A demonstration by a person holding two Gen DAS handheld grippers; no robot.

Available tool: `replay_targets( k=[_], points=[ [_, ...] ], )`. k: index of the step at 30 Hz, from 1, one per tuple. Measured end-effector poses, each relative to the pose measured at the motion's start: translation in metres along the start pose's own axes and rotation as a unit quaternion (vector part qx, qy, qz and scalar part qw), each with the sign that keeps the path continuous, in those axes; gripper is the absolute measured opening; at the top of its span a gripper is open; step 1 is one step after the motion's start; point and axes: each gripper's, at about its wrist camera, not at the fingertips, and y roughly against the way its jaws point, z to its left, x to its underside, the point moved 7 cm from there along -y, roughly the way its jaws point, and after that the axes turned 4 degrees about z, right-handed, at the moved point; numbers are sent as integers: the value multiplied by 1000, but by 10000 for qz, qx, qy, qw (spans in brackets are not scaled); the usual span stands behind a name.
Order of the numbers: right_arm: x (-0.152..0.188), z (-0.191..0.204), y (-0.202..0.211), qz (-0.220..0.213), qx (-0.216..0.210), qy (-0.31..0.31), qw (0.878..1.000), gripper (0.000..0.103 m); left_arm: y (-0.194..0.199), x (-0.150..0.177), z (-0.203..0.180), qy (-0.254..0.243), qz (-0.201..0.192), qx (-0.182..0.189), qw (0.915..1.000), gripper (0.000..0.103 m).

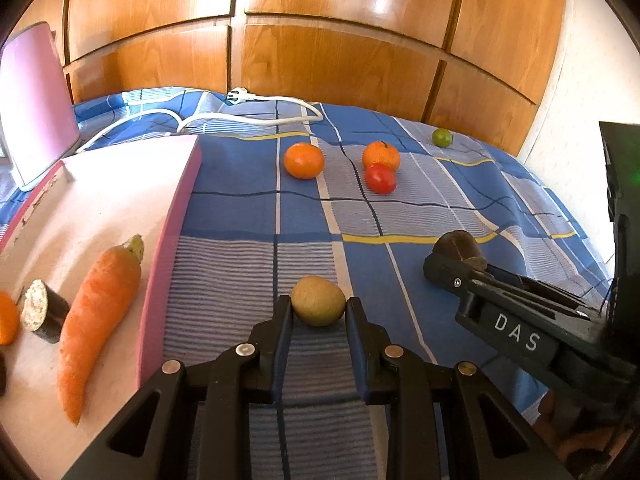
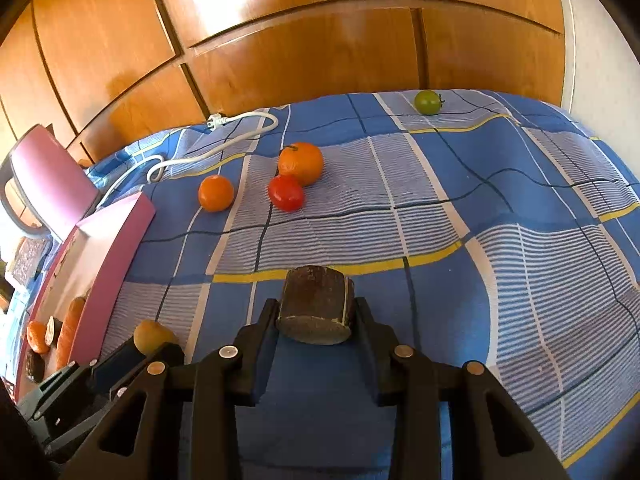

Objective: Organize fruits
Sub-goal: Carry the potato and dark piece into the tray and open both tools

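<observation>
We hold the left gripper (image 1: 318,308) clenched on a small yellow-brown fruit (image 1: 318,300), its two fingers pressing the fruit from both sides just above the blue checked bedcover (image 1: 248,216). The right gripper (image 2: 316,312) is grasping a dark cut cylinder piece (image 2: 316,300) with a pale rim; its pads touch both sides of the piece, low over the bedcover near a yellow stripe.

On our left lies an open pink box (image 1: 182,200). Inside it we see a carrot (image 1: 96,320), a dark piece with a pale cut face (image 1: 42,316) just beside the carrot, and part of an orange fruit (image 1: 8,322) at the picture edge.

Farther on the bed, well apart from both grippers, lie one orange (image 1: 304,160) alone, a second orange (image 1: 381,155) touching a red tomato (image 1: 380,179), and a green tomato (image 1: 441,137) near the far edge. A white cable with a plug (image 1: 256,98) lies by the wooden wardrobe (image 1: 340,40).
</observation>
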Motion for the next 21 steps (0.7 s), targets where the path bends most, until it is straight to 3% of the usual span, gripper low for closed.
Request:
replay_targets(
  k=[21],
  points=[
    [37, 15, 32, 196, -170, 22, 9997, 36, 81, 8, 11, 253, -350, 38, 9991, 27]
  ],
)
